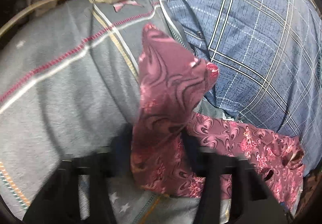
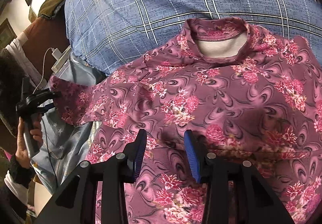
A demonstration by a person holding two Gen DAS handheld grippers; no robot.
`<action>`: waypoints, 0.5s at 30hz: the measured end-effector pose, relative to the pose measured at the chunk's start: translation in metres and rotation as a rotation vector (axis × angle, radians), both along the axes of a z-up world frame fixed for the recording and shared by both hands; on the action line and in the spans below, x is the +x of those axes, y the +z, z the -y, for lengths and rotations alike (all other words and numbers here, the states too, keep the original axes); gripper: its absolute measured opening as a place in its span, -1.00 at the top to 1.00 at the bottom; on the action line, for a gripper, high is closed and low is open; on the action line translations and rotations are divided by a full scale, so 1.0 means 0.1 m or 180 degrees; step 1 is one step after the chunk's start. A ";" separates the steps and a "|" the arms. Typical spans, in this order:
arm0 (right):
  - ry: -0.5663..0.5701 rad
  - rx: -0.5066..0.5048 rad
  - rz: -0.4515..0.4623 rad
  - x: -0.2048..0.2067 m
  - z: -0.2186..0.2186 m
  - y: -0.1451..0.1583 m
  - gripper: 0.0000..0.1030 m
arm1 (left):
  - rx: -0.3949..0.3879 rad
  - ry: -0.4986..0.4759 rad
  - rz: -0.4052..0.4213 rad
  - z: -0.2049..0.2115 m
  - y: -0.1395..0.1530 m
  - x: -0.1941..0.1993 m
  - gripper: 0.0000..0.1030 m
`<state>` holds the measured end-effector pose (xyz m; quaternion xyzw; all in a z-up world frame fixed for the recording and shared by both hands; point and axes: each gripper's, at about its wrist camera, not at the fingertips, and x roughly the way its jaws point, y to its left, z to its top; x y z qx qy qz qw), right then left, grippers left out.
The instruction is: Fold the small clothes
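Floral shirt's (image 2: 201,93) collar (image 2: 219,40) shows only beyond right claw (image 2: 165,153).

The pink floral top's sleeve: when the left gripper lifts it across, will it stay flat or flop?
Probably flop: the pink floral knit top's sleeve already droops and creases around the left gripper. Seemingly light, thin fabric. The open right gripper isn't pinning the body, which may drag.

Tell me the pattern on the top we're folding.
Mauve top with dark swirls and pink flower clusters, clearest in the right wrist view.
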<state>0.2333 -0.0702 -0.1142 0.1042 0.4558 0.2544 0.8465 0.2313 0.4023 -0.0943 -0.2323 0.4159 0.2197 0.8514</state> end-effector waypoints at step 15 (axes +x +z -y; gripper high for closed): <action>-0.0083 0.0131 0.0023 -0.02 0.21 0.06 0.19 | -0.0776 -0.0588 0.0784 0.86 0.54 -0.15 0.93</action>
